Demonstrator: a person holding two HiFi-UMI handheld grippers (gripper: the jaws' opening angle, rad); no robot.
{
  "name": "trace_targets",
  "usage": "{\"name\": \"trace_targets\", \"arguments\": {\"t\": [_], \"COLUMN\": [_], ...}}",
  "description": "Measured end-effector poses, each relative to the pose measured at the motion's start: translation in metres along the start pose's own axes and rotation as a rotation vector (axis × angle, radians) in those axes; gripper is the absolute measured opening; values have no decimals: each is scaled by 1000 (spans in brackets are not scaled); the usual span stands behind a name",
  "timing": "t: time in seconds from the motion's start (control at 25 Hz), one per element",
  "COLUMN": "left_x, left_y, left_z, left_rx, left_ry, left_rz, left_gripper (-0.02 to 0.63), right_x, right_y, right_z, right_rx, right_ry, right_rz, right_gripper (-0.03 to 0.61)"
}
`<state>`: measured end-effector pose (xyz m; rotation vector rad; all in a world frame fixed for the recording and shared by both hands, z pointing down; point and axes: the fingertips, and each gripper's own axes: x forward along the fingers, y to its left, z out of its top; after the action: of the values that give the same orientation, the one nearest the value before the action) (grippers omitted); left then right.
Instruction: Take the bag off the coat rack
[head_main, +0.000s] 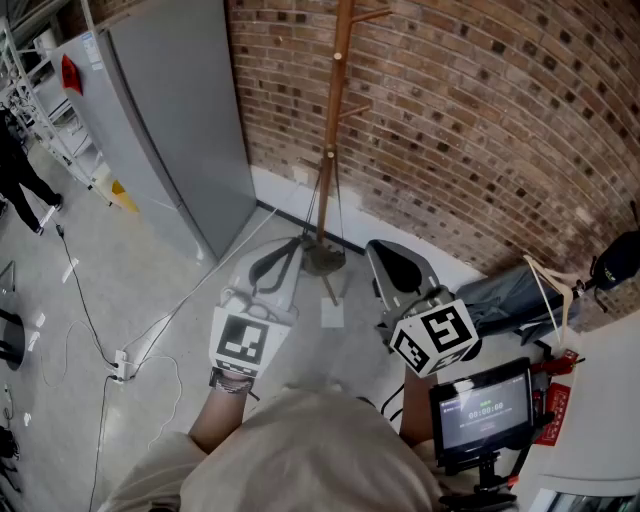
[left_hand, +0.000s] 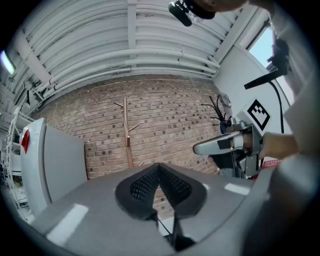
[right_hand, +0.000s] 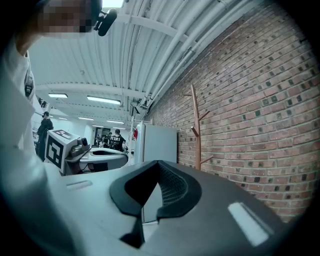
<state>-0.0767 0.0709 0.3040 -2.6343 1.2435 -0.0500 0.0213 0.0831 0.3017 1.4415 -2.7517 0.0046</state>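
The wooden coat rack stands against the brick wall, its round base on the floor just beyond my two grippers. No bag hangs on the pegs I can see in any view. A grey-blue fabric thing with a pale strap lies by the wall at the right. My left gripper is shut and empty, held level toward the rack. My right gripper is shut and empty too, with the rack to its right. The jaws meet at the tips in both gripper views.
A tall grey cabinet stands left of the rack. A white cable runs over the floor to a power strip. A small monitor sits at the lower right. A person stands at the far left.
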Motion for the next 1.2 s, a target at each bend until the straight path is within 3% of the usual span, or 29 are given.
{"name": "trace_targets", "arguments": {"t": [0.56,0.88,1.2], "left_x": [20,37,47], "left_y": [-18,-32,-50], "left_z": [-11,-18,-20], "left_rx": [-12,-17,-51], "left_ry": [34,64,59], "left_rz": [-15,27,93], "left_gripper": [0,0,0], "right_x": [-9,-14,-22], "right_y": [-22,-47,-65], "right_z": [-4,-15,-16], "right_rx": [-5,35,59], "right_ry": [-25,9,-32], "right_rz": [16,61,127], "right_gripper": [2,2,2]}}
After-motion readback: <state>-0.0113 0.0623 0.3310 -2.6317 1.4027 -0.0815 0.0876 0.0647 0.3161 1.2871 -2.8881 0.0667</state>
